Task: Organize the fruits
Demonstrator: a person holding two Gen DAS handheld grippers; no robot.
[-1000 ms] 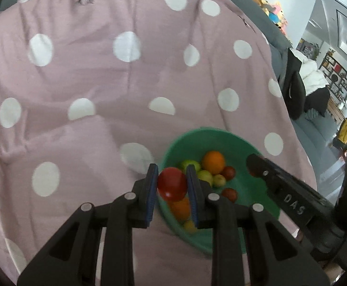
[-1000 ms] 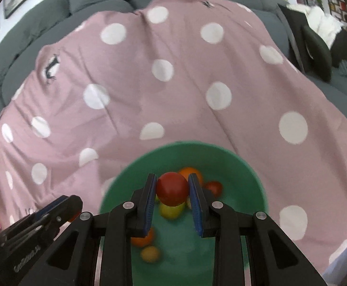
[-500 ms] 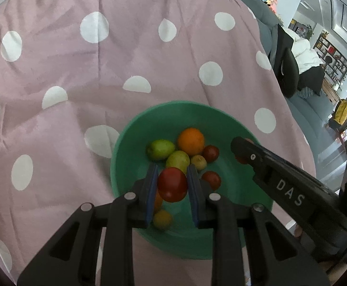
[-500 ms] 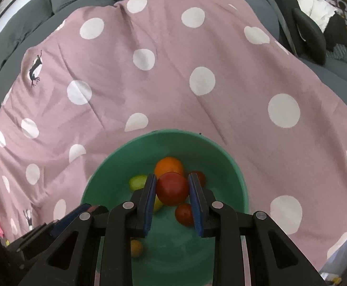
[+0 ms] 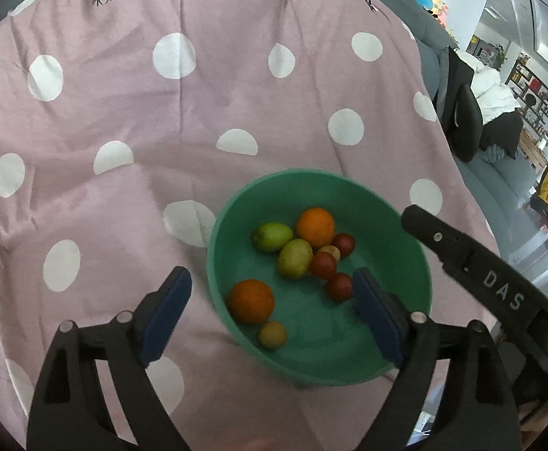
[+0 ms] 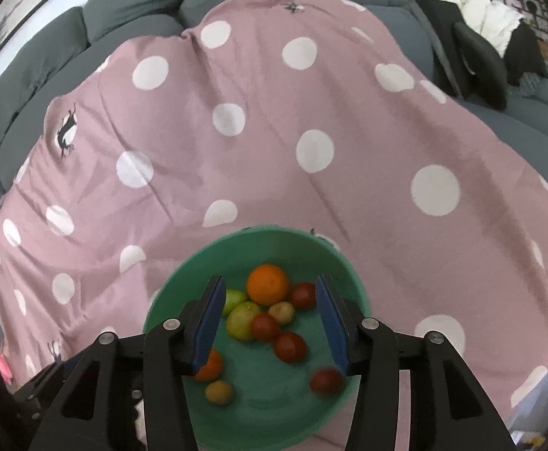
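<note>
Your widest surface is the pink polka-dot cloth draped over the grey sofa, and no loose fruit shows on the part of it you can see. On it, at the near edge, sits the round green plastic bowl, which holds all the fruit in sight: two oranges, the larger one toward the far side and another near the front wall, two green oval fruits side by side, several small red tomato-like fruits, and two little yellowish ones. One red fruit looks blurred low in the bowl, probably just dropped and rolling. Your left tool hangs over the near rim, its jaws opening wide with nothing between the blue pads. Your right tool hangs over the bowl's middle, its jaws also opening, and it grips nothing. To finish this release well, let both pairs of jaws part fully, then lift straight clear so neither pad nudges the rim or the pile.
</note>
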